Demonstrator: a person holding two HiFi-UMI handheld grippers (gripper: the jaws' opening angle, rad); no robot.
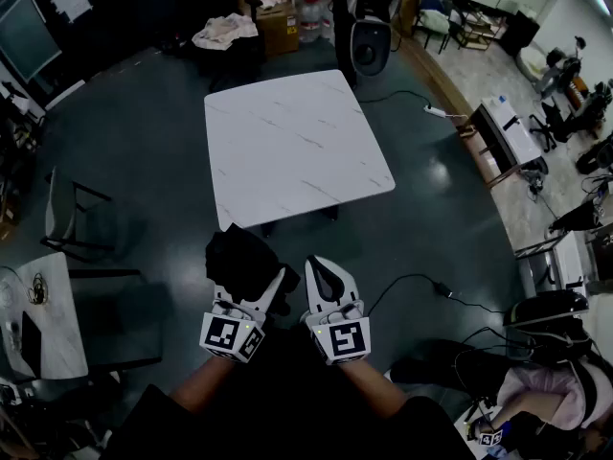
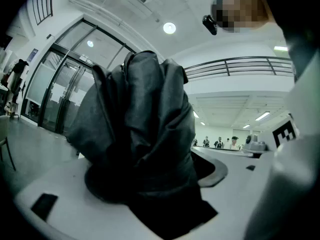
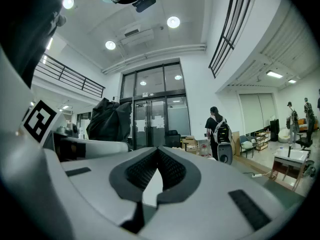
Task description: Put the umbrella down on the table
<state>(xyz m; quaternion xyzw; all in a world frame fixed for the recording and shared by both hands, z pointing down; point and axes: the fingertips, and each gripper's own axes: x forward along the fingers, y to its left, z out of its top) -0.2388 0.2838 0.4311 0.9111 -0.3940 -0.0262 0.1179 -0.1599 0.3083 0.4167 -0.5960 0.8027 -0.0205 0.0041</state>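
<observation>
Left gripper (image 1: 253, 291) holding umbrella (image 1: 241, 262) short of the counter (image 1: 297, 147); right gripper (image 1: 324, 274) empty.
Biggest first: I see the white marbled counter square in the middle of the head view, top bare, dark floor all round it. The umbrella is black, folded into a loose cloth bundle, and sits off the counter, just beside its near edge and over the floor. In my left gripper view the bundle fills the space between the jaws, which stand wide around it and clamp it, with the cloth bulging up and hanging down past them. The right gripper is just beside the left, level, jaws brought together at the tips with nothing between them. Its view shows only the umbrella off to the left and glass doors ahead.
</observation>
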